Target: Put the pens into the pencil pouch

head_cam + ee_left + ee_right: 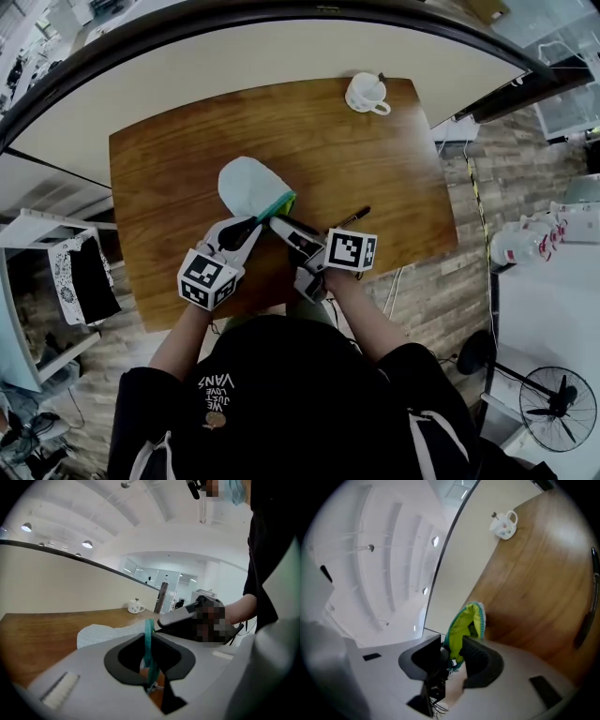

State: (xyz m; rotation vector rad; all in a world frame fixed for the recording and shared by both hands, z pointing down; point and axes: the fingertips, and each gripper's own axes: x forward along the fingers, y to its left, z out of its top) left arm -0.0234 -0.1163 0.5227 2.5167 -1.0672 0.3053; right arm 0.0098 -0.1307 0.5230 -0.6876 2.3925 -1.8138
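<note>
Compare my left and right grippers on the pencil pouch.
Left gripper pinches the teal zipper edge of the pencil pouch, jaws nearly together; right gripper has jaws wider, the green-lined rim between them. Left gripper comes from the mouth's left, right gripper from its right. Both are at the mouth.

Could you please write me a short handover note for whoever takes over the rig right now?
Left tool: shut on the pencil pouch's teal zipper edge.
Right tool: open, the pouch's green-lined rim between its jaws.
Things: pouch on the table, mouth toward the person; a dark pen lies on the wood right of the right tool.
Done: pouch mouth open; whether any pen is inside does not show.
Left: pick up that pen and slide it in.
</note>
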